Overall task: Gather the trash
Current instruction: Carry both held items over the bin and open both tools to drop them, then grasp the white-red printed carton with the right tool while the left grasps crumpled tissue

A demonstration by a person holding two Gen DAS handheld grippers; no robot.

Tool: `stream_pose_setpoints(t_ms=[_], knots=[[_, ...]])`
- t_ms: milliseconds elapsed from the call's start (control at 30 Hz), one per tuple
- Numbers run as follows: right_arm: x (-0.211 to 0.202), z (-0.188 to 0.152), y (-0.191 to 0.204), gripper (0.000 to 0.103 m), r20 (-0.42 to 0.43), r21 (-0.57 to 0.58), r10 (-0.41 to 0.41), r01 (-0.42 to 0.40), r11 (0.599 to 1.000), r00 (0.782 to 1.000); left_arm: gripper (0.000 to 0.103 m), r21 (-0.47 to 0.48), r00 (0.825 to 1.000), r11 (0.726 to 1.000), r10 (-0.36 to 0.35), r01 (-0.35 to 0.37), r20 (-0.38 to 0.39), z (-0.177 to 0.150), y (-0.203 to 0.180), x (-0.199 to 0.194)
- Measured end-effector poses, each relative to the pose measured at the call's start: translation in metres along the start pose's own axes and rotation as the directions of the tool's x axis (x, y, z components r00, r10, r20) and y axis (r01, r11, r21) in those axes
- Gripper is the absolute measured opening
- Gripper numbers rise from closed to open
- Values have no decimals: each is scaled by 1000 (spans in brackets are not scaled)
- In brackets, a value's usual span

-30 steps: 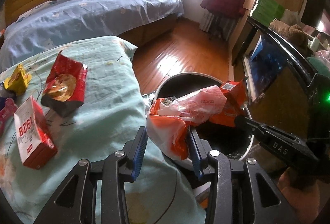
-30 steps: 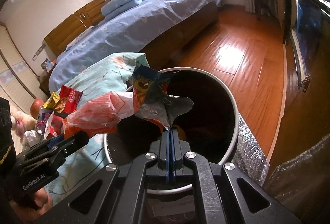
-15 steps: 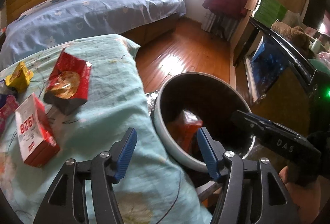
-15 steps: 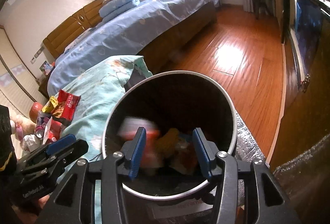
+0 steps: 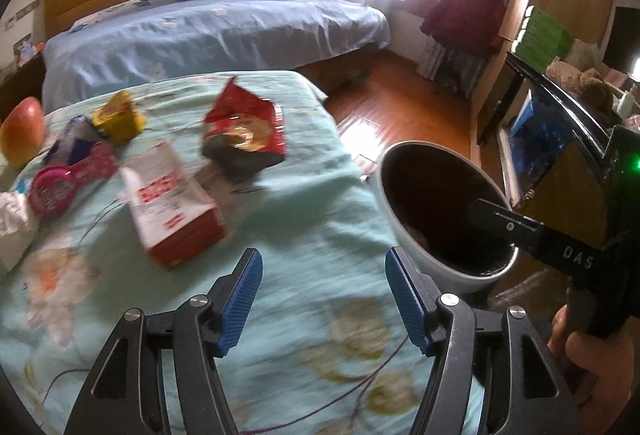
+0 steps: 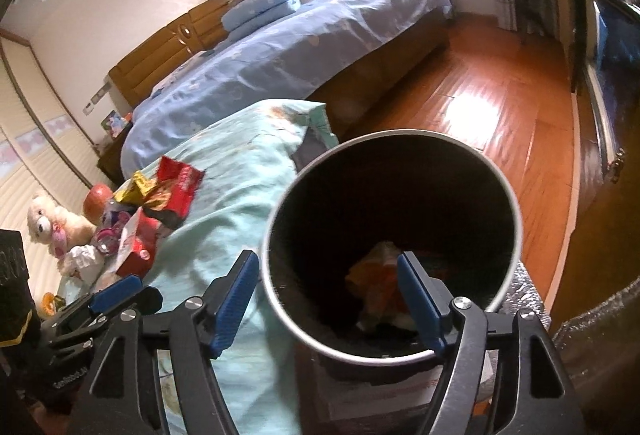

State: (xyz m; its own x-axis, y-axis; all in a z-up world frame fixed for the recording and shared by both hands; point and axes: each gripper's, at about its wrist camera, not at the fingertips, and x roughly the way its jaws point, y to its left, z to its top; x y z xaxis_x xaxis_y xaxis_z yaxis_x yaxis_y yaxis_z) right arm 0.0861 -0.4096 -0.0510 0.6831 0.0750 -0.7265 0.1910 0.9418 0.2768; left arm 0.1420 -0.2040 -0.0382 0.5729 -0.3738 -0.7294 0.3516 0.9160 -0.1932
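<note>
Teal quilt [image 5: 304, 243] bearing the remaining trash, with the round bin [image 6: 276, 275] beside its edge. Crumpled wrappers [image 6: 376, 287] lie at the bin's bottom, below and between the right gripper [image 6: 326, 295], whose jaws have just been opening and stand apart with nothing in them. Left gripper [image 5: 322, 301]: jaws likewise spread, empty, over bare quilt. Red-and-white carton [image 5: 172, 207] and red snack bag [image 5: 248, 127] lie ahead and left of those jaws, untouched.
</note>
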Motion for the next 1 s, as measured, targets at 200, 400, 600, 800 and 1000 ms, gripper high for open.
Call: stream_pose_setpoints(t_ms=[200, 400, 600, 800, 1000], knots=[[6, -3, 23, 73, -11, -28, 30, -31, 999, 999, 64, -30, 999, 999, 36, -35, 9, -16, 21, -24], [14, -12, 52, 73, -35, -66, 70, -73, 995, 997, 64, -72, 997, 994, 79, -78, 18, -33, 47, -50], [23, -20, 86, 73, -54, -109, 116, -121, 987, 992, 64, -127, 991, 984, 127, -122, 31, -44, 73, -74], [34, -28, 122, 73, -84, -157, 156, -167, 973, 984, 64, -180, 983, 968, 181, -172, 34, -55, 99, -95], [44, -33, 148, 73, -111, -196, 180, -199, 960, 977, 64, -240, 972, 947, 231, -216, 37, -62, 126, -112]])
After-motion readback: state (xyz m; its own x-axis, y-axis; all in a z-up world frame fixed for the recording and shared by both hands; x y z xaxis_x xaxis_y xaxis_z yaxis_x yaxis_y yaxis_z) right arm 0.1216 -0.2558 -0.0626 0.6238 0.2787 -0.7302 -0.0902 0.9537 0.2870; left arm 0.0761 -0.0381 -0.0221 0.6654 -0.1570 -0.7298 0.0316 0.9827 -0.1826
